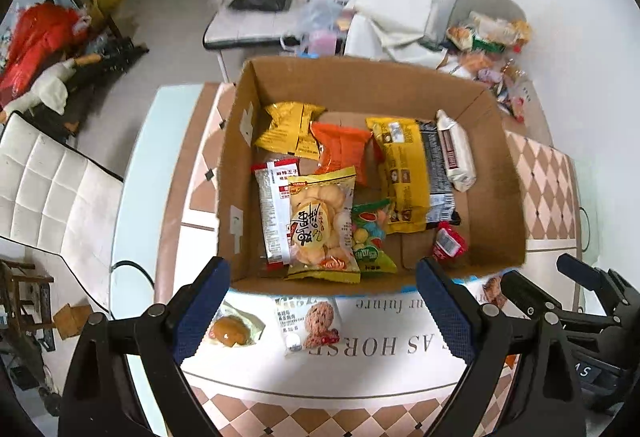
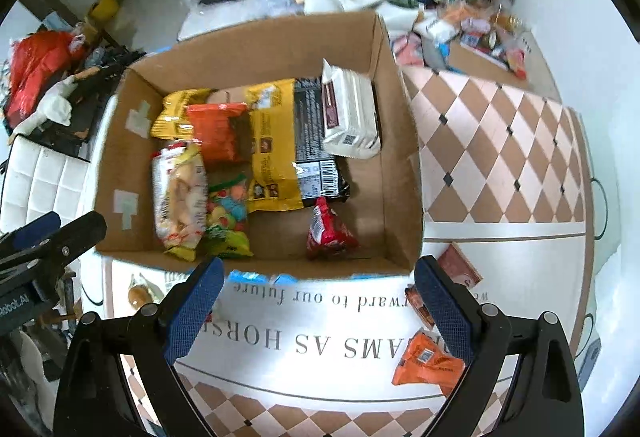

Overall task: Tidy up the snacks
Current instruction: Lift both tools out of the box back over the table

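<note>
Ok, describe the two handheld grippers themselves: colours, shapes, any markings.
Left gripper and right gripper look alike: black angular plastic frames with round silver pivot bolts, each finger faced with a blue textured pad. White lettering marks the left gripper's body in the right wrist view. No sleeves or cables visible.

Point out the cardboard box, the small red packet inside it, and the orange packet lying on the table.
cardboard box (image 2: 400,141): right wrist view, its inner right wall.
red packet (image 2: 330,233): right wrist view, middle of the wrapper.
orange packet (image 2: 426,361): right wrist view, middle of its visible face.
</note>
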Available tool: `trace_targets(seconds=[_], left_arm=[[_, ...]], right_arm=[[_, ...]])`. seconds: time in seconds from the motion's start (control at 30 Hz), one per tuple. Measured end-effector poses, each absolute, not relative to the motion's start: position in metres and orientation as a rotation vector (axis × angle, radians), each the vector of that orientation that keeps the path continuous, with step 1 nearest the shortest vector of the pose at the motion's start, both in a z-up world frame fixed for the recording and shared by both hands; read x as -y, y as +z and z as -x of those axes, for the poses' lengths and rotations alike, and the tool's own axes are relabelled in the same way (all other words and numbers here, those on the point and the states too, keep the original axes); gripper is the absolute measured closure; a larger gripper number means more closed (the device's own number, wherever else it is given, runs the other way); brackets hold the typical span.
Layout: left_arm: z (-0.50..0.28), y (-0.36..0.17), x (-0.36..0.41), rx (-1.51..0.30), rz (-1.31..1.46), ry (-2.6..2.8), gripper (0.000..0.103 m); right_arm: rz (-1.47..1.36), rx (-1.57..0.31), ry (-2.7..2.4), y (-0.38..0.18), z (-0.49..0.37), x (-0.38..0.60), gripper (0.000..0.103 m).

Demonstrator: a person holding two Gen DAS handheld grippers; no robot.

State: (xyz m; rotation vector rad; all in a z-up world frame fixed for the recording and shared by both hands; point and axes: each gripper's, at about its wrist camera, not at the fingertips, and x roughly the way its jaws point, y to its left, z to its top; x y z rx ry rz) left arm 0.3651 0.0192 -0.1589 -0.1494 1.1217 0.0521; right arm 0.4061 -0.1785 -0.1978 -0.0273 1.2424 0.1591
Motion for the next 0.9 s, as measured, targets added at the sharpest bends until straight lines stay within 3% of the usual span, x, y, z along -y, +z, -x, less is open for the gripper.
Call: trace_targets(seconds=[0.63, 0.9], left_arm=[[-0.267, -0.088, -0.006, -0.967, 0.133, 0.042, 0.008], [-0.255, -0.106, -0.026, -0.998, 0.204, 0.076, 0.008]], right_arm=[[0.012, -1.027, 0.214, -0.089, -0.307, 0.183, 0.005], [-0.126, -1.091, 0.244, -0.102, -0.290, 0.205, 0.005]])
